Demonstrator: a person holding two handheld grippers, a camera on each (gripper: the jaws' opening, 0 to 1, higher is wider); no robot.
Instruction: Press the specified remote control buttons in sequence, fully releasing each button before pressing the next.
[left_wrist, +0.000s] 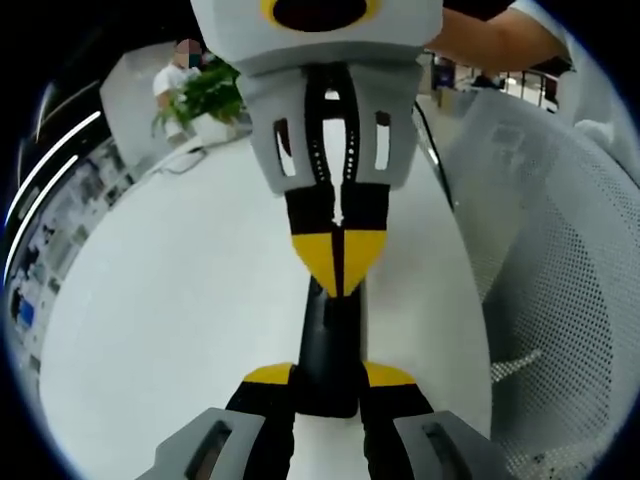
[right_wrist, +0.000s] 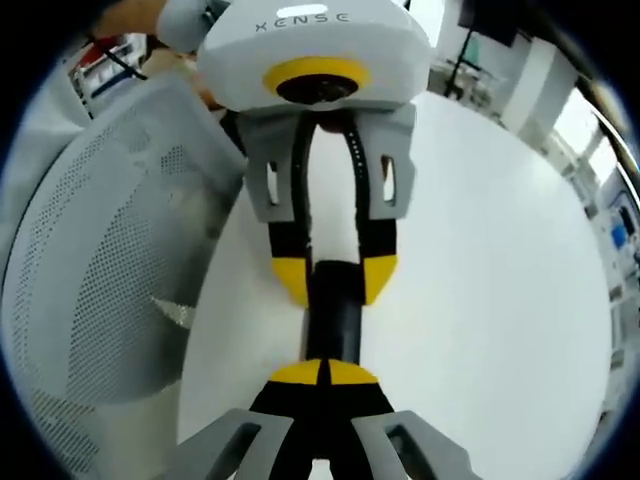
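A black remote (left_wrist: 331, 350) is seen lying on the white worktop (left_wrist: 180, 330), lengthwise between the two hand-held grippers, which face each other.

Left hand-held gripper (left_wrist: 330, 378): the near end of the remote is clamped between its yellow-tipped jaws, one on each side; in the right gripper view (right_wrist: 335, 280) the same grip is seen from the front.

Right hand-held gripper (right_wrist: 325, 372): jaws are brought fully together, yellow tips touching, nothing held between them. The joined tip is set on the remote's (right_wrist: 333, 325) top face at the far end (left_wrist: 340, 262).

A white mesh chair (left_wrist: 560, 270) is noted just beside the worktop, a potted plant (left_wrist: 205, 100) at the far edge.
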